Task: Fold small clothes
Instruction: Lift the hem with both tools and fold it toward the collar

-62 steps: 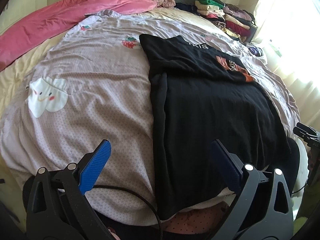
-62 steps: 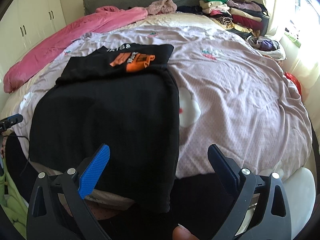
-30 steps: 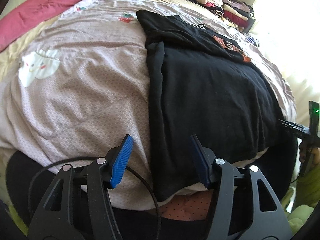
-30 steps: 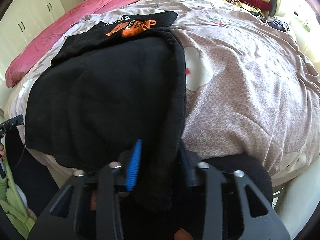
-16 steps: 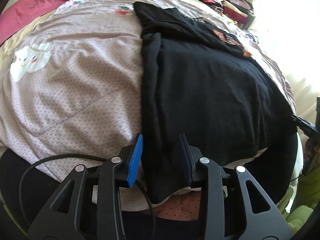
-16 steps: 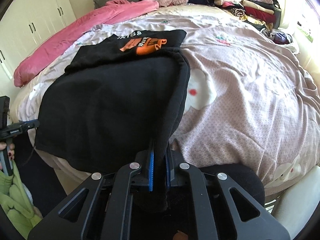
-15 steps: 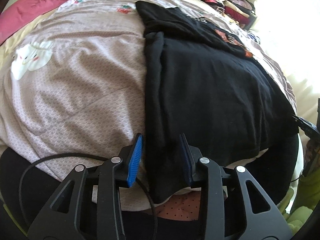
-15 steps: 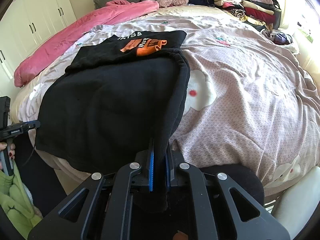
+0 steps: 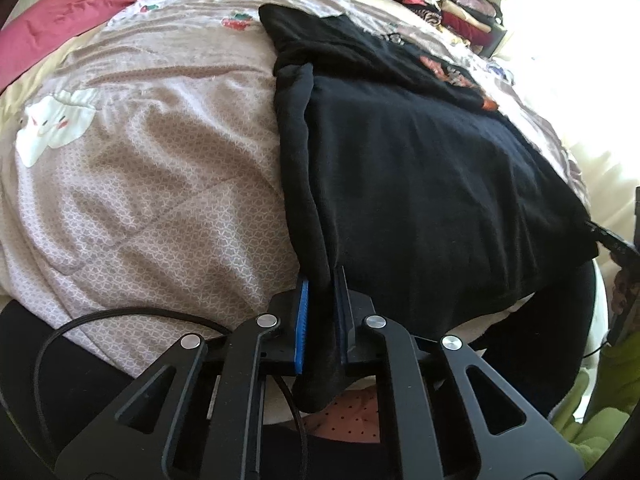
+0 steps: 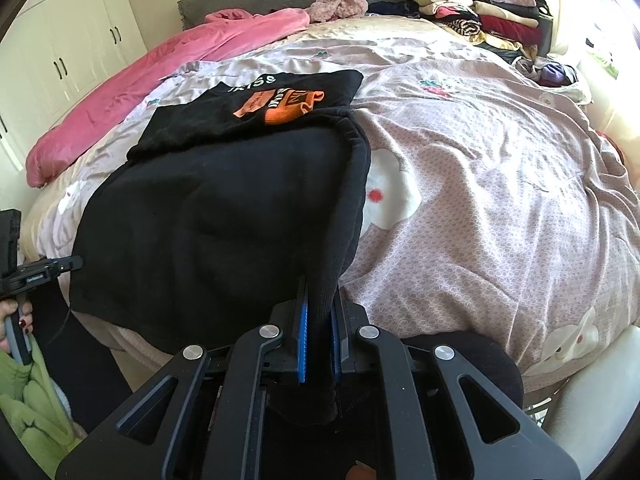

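Note:
A black shirt [image 9: 420,184] with an orange and white print lies on the bed, its upper part folded over; it also shows in the right wrist view [image 10: 224,208]. My left gripper [image 9: 320,280] is shut on the shirt's near left hem corner, which hangs below the blue pads. My right gripper [image 10: 318,284] is shut on the near right hem corner. Both hold the hem at the bed's near edge. The left gripper also shows at the far left of the right wrist view [image 10: 36,272].
The bed has a pale pink patterned cover [image 10: 500,184]. A pink duvet [image 10: 168,76] lies along the far left. Stacks of folded clothes [image 10: 480,12] sit at the far right. White wardrobes [image 10: 68,52] stand on the left. A black cable [image 9: 120,316] loops below the left gripper.
Both grippers came in open to the shirt's near hem and closed. The right shut on its corner first; the left closed fully just now. The hem is slightly lifted.

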Motion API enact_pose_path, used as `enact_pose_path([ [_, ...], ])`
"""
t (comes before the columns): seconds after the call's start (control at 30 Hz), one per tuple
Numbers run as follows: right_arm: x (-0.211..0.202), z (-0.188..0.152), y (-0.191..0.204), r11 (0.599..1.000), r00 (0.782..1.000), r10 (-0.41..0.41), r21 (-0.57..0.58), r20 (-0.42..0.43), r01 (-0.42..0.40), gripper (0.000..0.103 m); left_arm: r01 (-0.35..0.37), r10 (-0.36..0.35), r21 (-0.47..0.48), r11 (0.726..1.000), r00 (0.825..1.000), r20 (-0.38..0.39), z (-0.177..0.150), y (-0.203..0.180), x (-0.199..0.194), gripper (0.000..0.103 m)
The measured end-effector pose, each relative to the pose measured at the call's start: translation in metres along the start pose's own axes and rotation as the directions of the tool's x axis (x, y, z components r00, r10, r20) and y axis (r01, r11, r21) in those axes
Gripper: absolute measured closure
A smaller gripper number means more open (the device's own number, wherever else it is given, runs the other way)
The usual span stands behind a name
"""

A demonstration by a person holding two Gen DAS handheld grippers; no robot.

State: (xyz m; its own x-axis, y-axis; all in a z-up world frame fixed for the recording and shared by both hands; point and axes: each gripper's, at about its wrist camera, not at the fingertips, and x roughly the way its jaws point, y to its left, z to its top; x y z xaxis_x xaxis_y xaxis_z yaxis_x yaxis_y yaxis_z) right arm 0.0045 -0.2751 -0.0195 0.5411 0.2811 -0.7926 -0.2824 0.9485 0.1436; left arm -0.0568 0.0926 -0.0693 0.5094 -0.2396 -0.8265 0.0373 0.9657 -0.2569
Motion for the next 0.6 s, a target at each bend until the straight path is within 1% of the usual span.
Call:
enact_pose_path([
  [0.23,-0.009,0.005,0.002,1.000,0.999,0.006,0.008,0.037,-0.006,0.095,0.036,-0.036,-0.001,0.999,0.998,0.061,0.007,-0.001,-0.023,0.098],
  [0.33,-0.016,0.009,0.001,1.000,0.998,0.010,0.018,0.064,-0.011,0.095,0.051,-0.049,-0.016,0.999,0.995,0.091,0.013,0.001,-0.031,0.098],
  [0.47,-0.024,0.014,-0.006,0.998,0.994,0.023,0.057,0.102,-0.028,0.095,0.066,-0.060,-0.036,0.997,0.990,0.130,0.025,0.007,-0.039,0.098],
  [0.6,-0.029,0.024,-0.012,0.996,0.990,0.014,0.084,0.137,-0.026,0.095,0.074,-0.066,-0.044,0.996,0.984,0.165,0.039,0.009,-0.045,0.098],
])
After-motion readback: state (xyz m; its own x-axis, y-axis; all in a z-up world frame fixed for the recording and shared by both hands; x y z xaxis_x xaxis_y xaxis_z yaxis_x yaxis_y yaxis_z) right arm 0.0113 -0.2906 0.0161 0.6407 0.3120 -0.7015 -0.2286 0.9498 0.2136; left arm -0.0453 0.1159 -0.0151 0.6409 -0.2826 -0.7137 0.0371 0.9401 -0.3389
